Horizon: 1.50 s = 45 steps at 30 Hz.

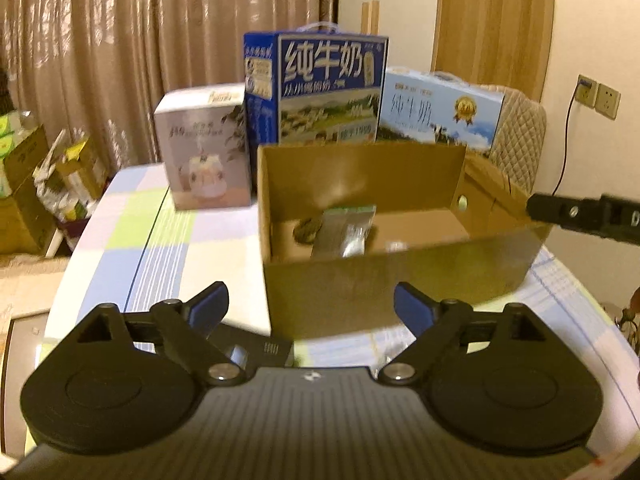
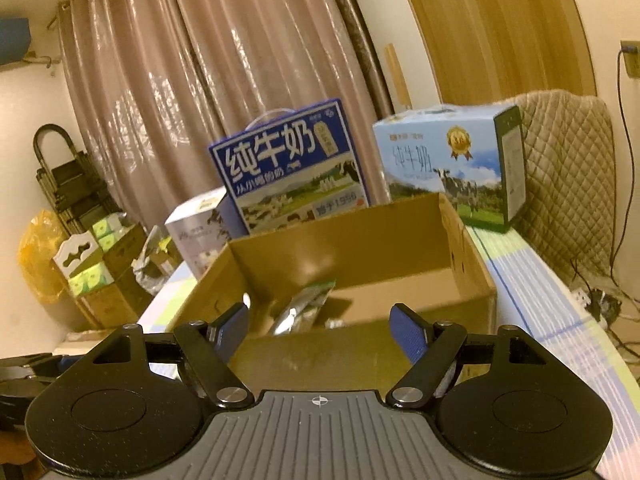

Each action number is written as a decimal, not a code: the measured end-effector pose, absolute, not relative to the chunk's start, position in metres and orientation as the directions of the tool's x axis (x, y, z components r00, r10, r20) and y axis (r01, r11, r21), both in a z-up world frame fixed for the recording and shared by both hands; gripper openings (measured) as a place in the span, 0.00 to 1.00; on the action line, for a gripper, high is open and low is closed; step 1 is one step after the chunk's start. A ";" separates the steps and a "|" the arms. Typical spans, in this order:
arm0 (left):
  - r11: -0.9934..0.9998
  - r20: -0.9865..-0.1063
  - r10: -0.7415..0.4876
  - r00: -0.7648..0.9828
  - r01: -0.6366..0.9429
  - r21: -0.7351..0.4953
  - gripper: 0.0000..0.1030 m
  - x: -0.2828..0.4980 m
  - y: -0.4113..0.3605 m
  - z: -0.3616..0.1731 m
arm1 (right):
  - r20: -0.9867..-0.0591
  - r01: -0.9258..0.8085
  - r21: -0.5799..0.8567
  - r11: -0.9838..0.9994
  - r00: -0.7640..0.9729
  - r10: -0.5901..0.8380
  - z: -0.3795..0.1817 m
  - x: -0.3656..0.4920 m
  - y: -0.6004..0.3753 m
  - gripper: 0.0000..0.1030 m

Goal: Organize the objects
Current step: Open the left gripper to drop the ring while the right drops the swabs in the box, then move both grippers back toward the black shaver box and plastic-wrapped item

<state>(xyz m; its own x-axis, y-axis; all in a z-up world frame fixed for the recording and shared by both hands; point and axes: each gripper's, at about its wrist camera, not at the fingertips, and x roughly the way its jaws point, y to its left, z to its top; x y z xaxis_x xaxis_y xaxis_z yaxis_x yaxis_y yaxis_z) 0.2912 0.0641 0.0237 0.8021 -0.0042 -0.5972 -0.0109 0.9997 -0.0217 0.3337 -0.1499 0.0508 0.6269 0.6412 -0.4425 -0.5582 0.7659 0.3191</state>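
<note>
An open cardboard box stands on the checked tablecloth; it also shows in the right wrist view. Inside lie a silver-green packet, a dark round object and a small pale item. My left gripper is open and empty, just in front of the box's near wall. My right gripper is open and empty, at the box's near rim. Part of the right gripper shows at the right edge of the left wrist view.
Behind the box stand a dark blue milk carton case, a light blue milk case and a white gift box. A quilted chair back is at the right. Boxes and bags sit on the floor at left.
</note>
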 end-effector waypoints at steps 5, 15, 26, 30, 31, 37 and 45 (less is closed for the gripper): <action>0.999 -0.605 0.005 0.796 -0.023 -0.022 0.88 0.268 0.068 0.020 | -0.497 -0.597 0.282 0.751 0.579 0.646 0.042 0.314 -0.148 0.73; 1.000 -0.622 0.020 0.783 -0.028 -0.003 0.96 0.235 0.073 0.013 | -0.603 -0.618 0.275 0.736 0.485 0.633 0.020 0.283 -0.147 0.73; 1.000 -0.653 0.022 0.757 -0.022 0.008 0.99 0.231 0.082 0.004 | -0.667 -0.620 0.275 0.735 0.427 0.610 0.005 0.283 -0.142 0.73; 1.000 -0.666 0.023 0.746 -0.019 0.013 0.99 0.232 0.083 0.001 | -0.667 -0.628 0.276 0.728 0.420 0.615 0.004 0.282 -0.138 0.73; 1.000 -0.668 0.022 0.744 -0.017 0.014 0.99 0.232 0.082 0.001 | -0.667 -0.628 0.277 0.727 0.419 0.616 0.003 0.282 -0.137 0.73; 1.000 -0.683 0.019 0.730 -0.009 0.018 0.99 0.235 0.081 -0.003 | -0.671 -0.623 0.276 0.732 0.421 0.610 0.002 0.284 -0.137 0.73; 1.000 -0.687 0.013 0.726 -0.005 0.014 0.99 0.237 0.081 -0.004 | -0.677 -0.629 0.269 0.730 0.415 0.607 0.000 0.282 -0.134 0.73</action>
